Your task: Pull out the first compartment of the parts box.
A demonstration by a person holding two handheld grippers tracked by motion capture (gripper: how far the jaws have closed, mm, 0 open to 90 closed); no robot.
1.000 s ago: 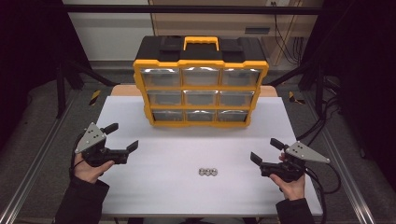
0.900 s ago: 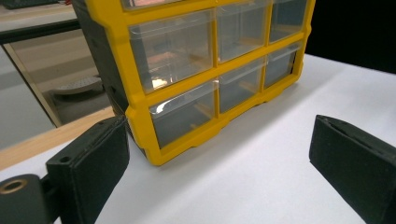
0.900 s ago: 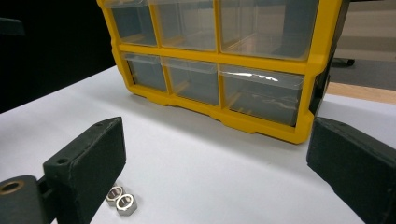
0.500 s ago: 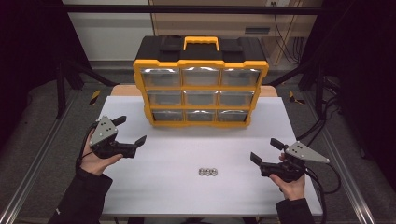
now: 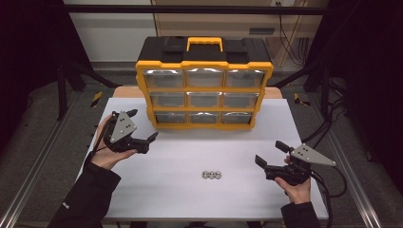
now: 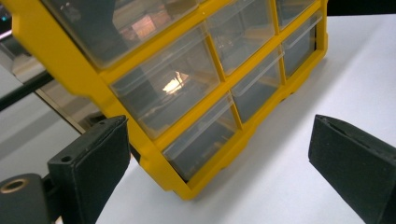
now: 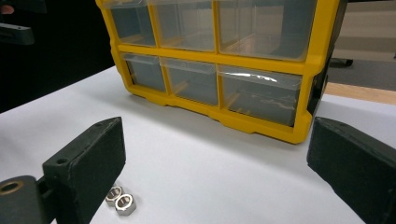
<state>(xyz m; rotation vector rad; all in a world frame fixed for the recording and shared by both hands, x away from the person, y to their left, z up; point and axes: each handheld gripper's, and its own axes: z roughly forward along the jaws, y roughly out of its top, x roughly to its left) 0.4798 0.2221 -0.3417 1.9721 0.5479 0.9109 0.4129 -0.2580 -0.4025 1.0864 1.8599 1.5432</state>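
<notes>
The drawer cabinet (image 5: 204,90) blocks the rear of the surface (image 5: 190,199). In front of the drawer cabinet the surface lies open, broken only by three nuts (image 5: 211,175) well forward of it.

This looks like a lab or test workshop, not a home. A plain white surface (image 5: 190,199) sits inside a frame of dark metal bars (image 5: 190,8), with aluminium rails (image 5: 43,161) running along both sides. Black cables (image 5: 328,128) trail over a grey floor (image 5: 52,104) marked with yellow-and-black hazard tape (image 5: 96,98). On the surface stands a yellow parts organiser (image 5: 204,80) with clear drawers, workshop stock, and three steel nuts (image 5: 211,175) lie in a row in front of it. Behind are bare pale panels (image 5: 111,33) and more wiring; the surroundings are dark.
</notes>
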